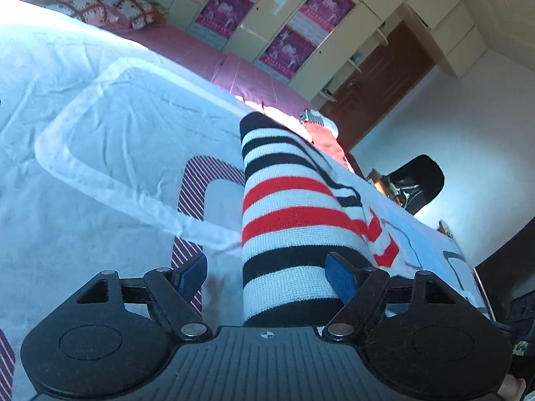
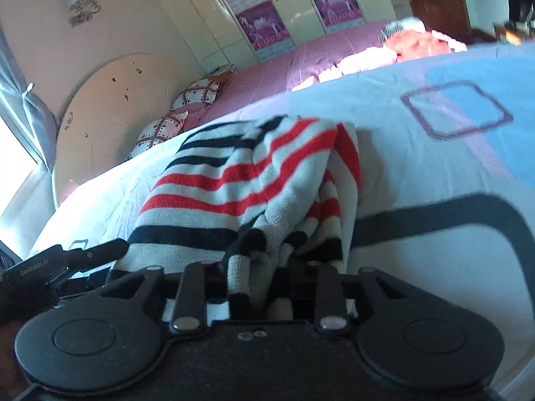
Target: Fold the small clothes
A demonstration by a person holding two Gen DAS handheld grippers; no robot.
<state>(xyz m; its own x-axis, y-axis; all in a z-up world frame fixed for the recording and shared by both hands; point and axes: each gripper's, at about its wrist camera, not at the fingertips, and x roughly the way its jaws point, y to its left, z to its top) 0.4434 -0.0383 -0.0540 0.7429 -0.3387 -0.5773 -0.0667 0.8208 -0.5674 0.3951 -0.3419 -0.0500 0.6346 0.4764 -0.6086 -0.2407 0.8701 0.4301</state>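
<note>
A small knit garment with white, black and red stripes [image 1: 287, 214] lies on a pale blue bedsheet [image 1: 100, 107]. In the left wrist view my left gripper [image 1: 267, 275] is open, its blue pads [image 1: 341, 275] wide apart, with a folded edge of the garment running between them. In the right wrist view my right gripper [image 2: 259, 277] is shut on the bunched hem of the same striped garment [image 2: 240, 180], which drapes up and away from the jaws. The left gripper's black body [image 2: 50, 264] shows at the lower left of that view.
An orange and white heap of clothes [image 1: 326, 137] lies further along the bed. A pink bedcover [image 2: 301, 63] with patterned pillows [image 2: 197, 95], a wardrobe [image 1: 267, 10], a brown door [image 1: 384, 83] and a dark chair [image 1: 418, 180] stand behind.
</note>
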